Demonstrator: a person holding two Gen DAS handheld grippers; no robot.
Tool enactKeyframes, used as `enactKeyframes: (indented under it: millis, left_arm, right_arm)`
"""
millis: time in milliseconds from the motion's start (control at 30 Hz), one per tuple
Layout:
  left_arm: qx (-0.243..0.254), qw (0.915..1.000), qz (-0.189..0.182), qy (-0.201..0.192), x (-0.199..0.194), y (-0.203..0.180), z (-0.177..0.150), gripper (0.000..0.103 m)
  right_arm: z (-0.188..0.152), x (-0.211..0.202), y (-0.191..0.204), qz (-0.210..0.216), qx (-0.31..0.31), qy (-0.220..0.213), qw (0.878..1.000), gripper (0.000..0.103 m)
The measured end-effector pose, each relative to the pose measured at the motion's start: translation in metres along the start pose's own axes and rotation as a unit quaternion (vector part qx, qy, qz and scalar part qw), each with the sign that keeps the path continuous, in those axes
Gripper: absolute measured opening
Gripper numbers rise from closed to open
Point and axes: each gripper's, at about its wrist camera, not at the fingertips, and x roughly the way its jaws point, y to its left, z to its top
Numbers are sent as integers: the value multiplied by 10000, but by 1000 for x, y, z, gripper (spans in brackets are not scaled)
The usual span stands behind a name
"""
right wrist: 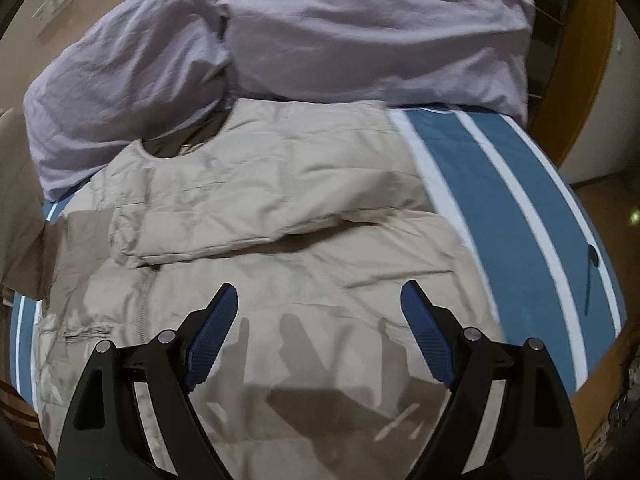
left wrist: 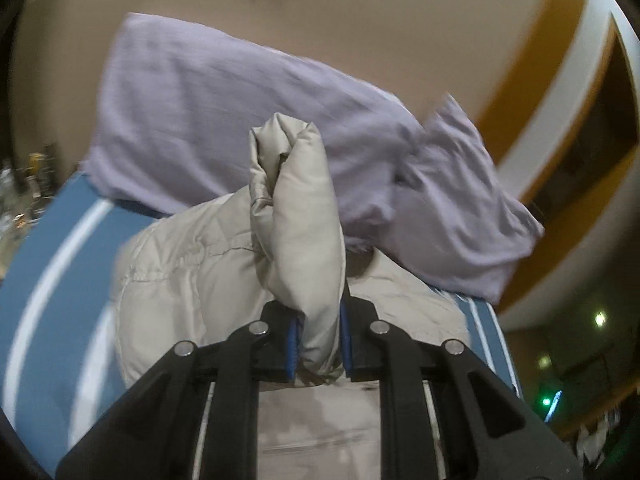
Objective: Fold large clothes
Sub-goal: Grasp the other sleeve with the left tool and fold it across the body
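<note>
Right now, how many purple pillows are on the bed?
2. One purple pillow lies at the left of the right wrist view; the other purple pillow lies at the right, both behind the beige jacket. More may be hidden.

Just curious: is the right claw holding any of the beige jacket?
No, the right claw hangs wide open above the beige jacket, gripping nothing.

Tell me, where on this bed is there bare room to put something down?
Free: the blue-and-white striped sheet right of the beige puffer jacket, out to the bed's edge. Crowded: the lilac pillows fill the head, and the jacket covers the middle.
</note>
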Motion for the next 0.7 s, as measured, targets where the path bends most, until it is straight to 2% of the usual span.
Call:
enactKeyframes:
  millis: [200, 300, 500, 633, 700]
  left_arm:
    - [233, 9978, -254, 573, 56, -44, -26, 17]
    - [389, 9953, -205, 861, 86, -63, -42, 17]
    - [542, 9885, 56, 1407, 127, -72, -70, 18]
    - [519, 9870, 103, 1516, 135, -70, -75, 27]
    - [492, 9878, 98, 1477, 132, -69, -73, 39]
  right_arm:
    - [-3, 4, -30, -155, 181, 109, 9997, 86]
    - [-3, 8, -40, -185, 212, 163, 9995, 86]
    - [-3, 17, -54, -171, 168, 289, 9993, 86]
    - [4, 25, -62, -140, 101, 342, 9993, 86]
    - [9, 29, -67, -92, 96, 365, 9992, 86]
